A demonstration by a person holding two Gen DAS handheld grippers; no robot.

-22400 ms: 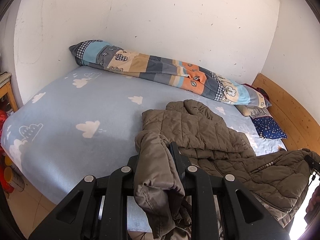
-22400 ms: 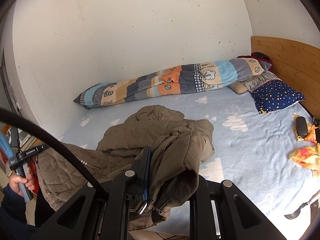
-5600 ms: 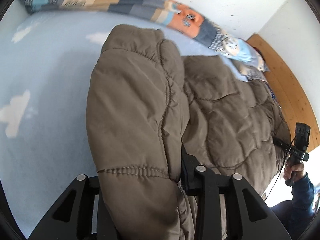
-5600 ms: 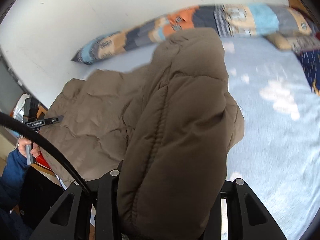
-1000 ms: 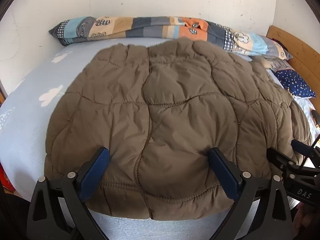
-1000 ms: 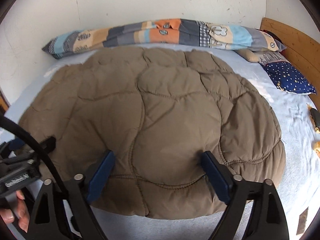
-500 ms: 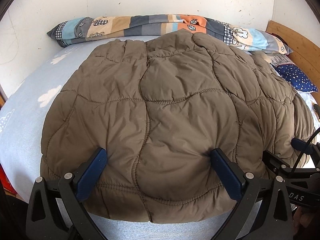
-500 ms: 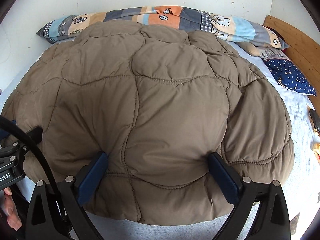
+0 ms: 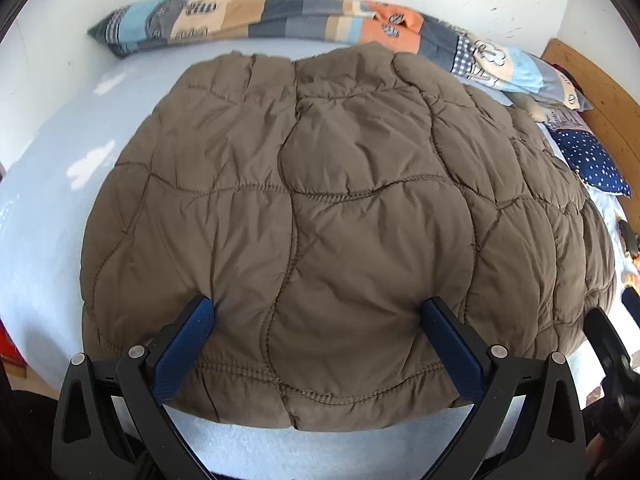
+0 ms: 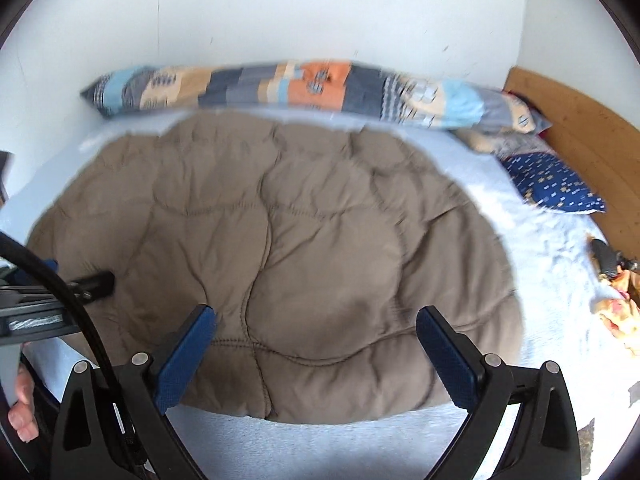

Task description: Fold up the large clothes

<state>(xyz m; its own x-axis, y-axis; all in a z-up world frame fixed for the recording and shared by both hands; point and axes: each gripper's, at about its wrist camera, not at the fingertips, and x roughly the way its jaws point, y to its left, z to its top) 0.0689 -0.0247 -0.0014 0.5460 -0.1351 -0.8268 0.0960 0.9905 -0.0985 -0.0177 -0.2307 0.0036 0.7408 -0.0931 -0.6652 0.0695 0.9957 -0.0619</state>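
Note:
A brown quilted puffer jacket [image 9: 340, 208] lies spread flat on the light blue bed; it also shows in the right wrist view [image 10: 288, 260]. My left gripper [image 9: 318, 312] is open, its blue pads pressing on the jacket's near hem. My right gripper [image 10: 316, 320] is open, hovering just above the near hem of the jacket. The right wrist view is blurred by motion. The left gripper's body [image 10: 48, 308] shows at the left edge of the right wrist view.
A rolled patchwork quilt [image 9: 304, 20] lies along the far wall. A navy starred pillow [image 10: 556, 188] and a wooden headboard [image 10: 584, 136] are at the right. Small yellow cloth and a dark object [image 10: 616, 284] lie on the sheet [image 9: 48, 216] at the right edge.
The right gripper has lifted and pulled back from the jacket, so more sheet shows around it. The left gripper has barely moved. Both stay open.

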